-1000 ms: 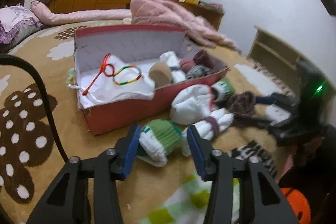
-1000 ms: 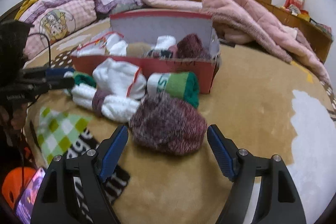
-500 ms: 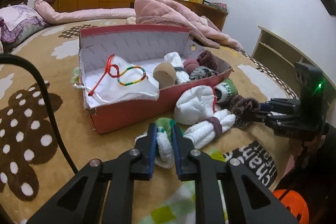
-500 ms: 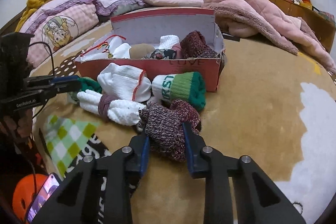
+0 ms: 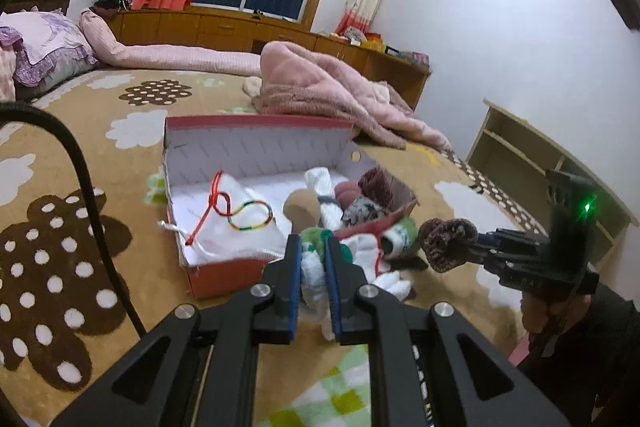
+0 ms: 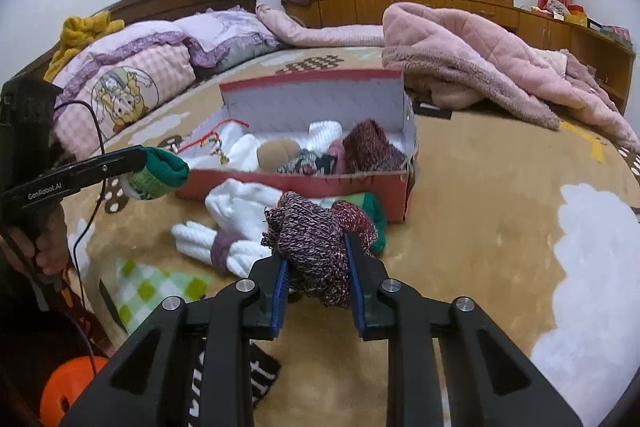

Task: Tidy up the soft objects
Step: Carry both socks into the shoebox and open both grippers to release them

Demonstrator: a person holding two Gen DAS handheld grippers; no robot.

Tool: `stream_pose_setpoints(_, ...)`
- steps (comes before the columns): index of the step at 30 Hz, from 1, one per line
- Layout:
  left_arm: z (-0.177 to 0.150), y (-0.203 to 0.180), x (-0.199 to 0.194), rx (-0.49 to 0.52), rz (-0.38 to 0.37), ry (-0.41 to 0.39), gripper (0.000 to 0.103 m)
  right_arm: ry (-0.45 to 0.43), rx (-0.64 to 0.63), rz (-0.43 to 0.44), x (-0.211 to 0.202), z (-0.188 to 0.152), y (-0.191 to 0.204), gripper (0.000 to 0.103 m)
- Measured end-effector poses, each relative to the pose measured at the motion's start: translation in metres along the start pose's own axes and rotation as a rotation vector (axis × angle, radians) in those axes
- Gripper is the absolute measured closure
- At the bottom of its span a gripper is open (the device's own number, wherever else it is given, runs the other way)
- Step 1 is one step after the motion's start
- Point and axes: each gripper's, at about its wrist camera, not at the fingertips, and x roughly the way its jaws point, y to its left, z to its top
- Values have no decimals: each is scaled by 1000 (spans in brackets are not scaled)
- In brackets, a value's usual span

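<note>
My left gripper [image 5: 313, 269] is closed tight on a rolled white-and-green knit sock bundle [image 5: 316, 267], squeezed between its blue-padded fingers [image 5: 295, 279] and held clear of the bedspread; from my right wrist camera the same bundle [image 6: 160, 177] hangs in the air off the left side of the box. My right gripper [image 6: 316, 269] is clamped on a maroon-and-white speckled knit bundle [image 6: 316, 243], which bulges out above its blue-padded fingers [image 6: 280, 287]; in the left wrist view it [image 5: 446, 245] is lifted just to the right of the box.

Directly ahead of both tools lies a red cardboard shoebox with a white lining [image 6: 396, 191], its lid standing upright at the back. Inside it are a white drawstring cloth with red and rainbow cords [image 5: 236, 211], a tan rolled bundle [image 6: 278, 151], a white rolled bundle [image 6: 324, 133] and a dark red knit bundle [image 6: 370, 147].

Against the box's near wall, on the tan patterned bedspread [image 6: 480, 211], rest a plump white sock bundle [image 6: 236, 207], a green-and-white rolled sock [image 6: 374, 215] and a long white roll tied with a purple band [image 6: 220, 251]. A pink fleece blanket [image 6: 480, 55] is heaped well behind the box.
</note>
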Motion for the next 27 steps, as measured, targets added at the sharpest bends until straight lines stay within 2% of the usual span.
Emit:
stream_pose_setpoints(13,23,-4,-9,-18,11,-94,91,-170,10,17,-28,33,3,77)
stream_pose_setpoints(20,27,-1,-5,-18,35,-121,91,-217,31,30,-22,44,9,77)
stream_pose_setpoints(27,32,7,0,-16,65,-136,91,-246,88,9,-23,53,-8,76)
